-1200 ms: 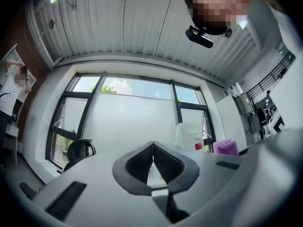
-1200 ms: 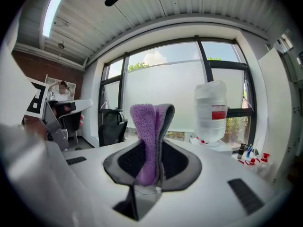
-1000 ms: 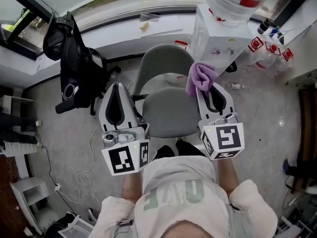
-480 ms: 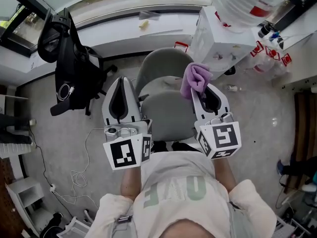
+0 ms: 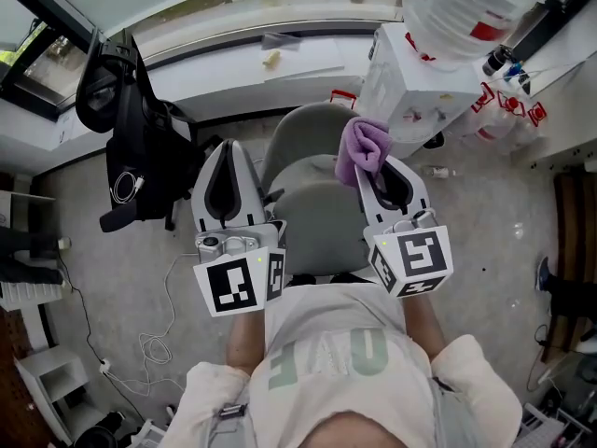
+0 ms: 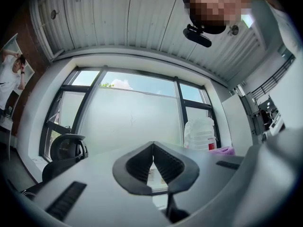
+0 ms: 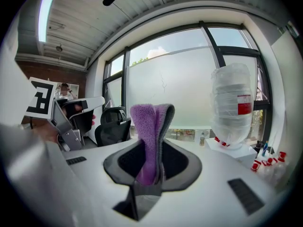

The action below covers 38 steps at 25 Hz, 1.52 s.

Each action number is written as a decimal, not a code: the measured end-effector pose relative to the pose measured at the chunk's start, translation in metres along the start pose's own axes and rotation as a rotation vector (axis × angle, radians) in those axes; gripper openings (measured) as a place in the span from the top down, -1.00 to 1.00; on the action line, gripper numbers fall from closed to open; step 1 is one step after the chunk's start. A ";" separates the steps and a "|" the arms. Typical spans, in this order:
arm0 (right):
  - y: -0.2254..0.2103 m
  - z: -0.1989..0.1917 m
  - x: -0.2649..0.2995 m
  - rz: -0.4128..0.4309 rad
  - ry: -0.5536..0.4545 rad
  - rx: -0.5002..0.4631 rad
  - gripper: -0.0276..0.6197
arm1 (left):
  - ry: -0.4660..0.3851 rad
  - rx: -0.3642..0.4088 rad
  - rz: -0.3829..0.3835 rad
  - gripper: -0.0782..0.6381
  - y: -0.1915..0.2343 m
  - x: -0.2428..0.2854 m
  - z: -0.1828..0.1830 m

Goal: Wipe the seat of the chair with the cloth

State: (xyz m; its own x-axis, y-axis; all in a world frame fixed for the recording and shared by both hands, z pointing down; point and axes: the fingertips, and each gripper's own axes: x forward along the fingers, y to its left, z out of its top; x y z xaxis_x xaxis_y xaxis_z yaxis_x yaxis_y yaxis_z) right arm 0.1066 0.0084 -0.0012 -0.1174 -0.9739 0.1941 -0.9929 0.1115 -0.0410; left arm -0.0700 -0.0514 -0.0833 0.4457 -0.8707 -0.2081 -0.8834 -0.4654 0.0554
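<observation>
The grey chair stands below me, its seat point(image 5: 315, 220) between my two grippers and its backrest point(image 5: 312, 127) beyond. A folded purple cloth point(image 5: 361, 148) sticks up from my right gripper point(image 5: 367, 170), which is shut on it and held above the seat's right side. In the right gripper view the cloth point(image 7: 150, 131) stands upright between the pinched jaws of the right gripper point(image 7: 152, 148). My left gripper point(image 5: 228, 147) hovers over the seat's left edge, shut and holding nothing. In the left gripper view the left gripper point(image 6: 152, 144) has its jaw tips touching, and the cloth point(image 6: 221, 150) peeks in at the right.
A black office chair point(image 5: 140, 152) stands close on the left. A white water dispenser point(image 5: 408, 73) with a big bottle point(image 5: 462, 7) stands at the right, with small red-capped bottles point(image 5: 511, 91) beside it. Cables point(image 5: 154, 339) lie on the floor at the left. A window sill point(image 5: 270, 49) runs behind.
Both grippers stay raised over the chair. The right gripper with the cloth has edged slightly left, toward the backrest. The head view has shifted a little.
</observation>
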 end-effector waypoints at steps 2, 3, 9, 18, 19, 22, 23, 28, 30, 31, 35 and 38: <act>0.001 0.000 0.004 0.001 0.001 0.003 0.64 | 0.005 0.002 -0.003 0.75 0.002 0.001 -0.001; 0.002 0.000 0.006 0.003 0.004 0.004 0.64 | 0.007 0.003 -0.003 0.75 0.003 0.002 -0.002; 0.008 -0.016 0.029 0.017 0.044 0.021 0.64 | 0.021 0.011 0.000 0.75 0.014 0.008 -0.016; 0.019 -0.101 0.101 0.082 0.177 0.085 0.64 | 0.103 0.047 0.003 0.75 0.041 0.029 -0.102; 0.022 -0.113 0.110 0.094 0.190 0.099 0.64 | 0.104 0.051 0.005 0.75 0.043 0.029 -0.113; 0.033 -0.156 0.132 0.139 0.229 0.151 0.63 | 0.109 0.046 0.013 0.75 0.050 0.027 -0.149; 0.038 -0.172 0.140 0.156 0.241 0.168 0.63 | 0.117 0.044 0.018 0.75 0.054 0.025 -0.164; 0.068 -0.280 0.170 0.230 0.365 0.226 0.64 | 0.185 0.030 0.083 0.75 0.077 -0.003 -0.247; 0.081 -0.329 0.178 0.250 0.437 0.267 0.64 | 0.228 0.018 0.117 0.75 0.086 -0.019 -0.282; 0.086 -0.351 0.180 0.256 0.469 0.280 0.64 | 0.247 0.012 0.136 0.75 0.091 -0.027 -0.298; 0.103 -0.422 0.188 0.274 0.563 0.263 0.64 | 0.299 -0.006 0.195 0.75 0.102 -0.056 -0.350; 0.117 -0.468 0.189 0.299 0.635 0.269 0.64 | 0.323 -0.015 0.220 0.75 0.104 -0.075 -0.378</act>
State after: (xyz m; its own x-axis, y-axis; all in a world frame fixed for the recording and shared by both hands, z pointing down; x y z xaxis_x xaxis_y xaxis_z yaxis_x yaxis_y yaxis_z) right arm -0.0404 -0.0698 0.4891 -0.4504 -0.5991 0.6620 -0.8878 0.2221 -0.4031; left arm -0.1408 -0.0944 0.3074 0.2710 -0.9540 0.1281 -0.9617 -0.2626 0.0790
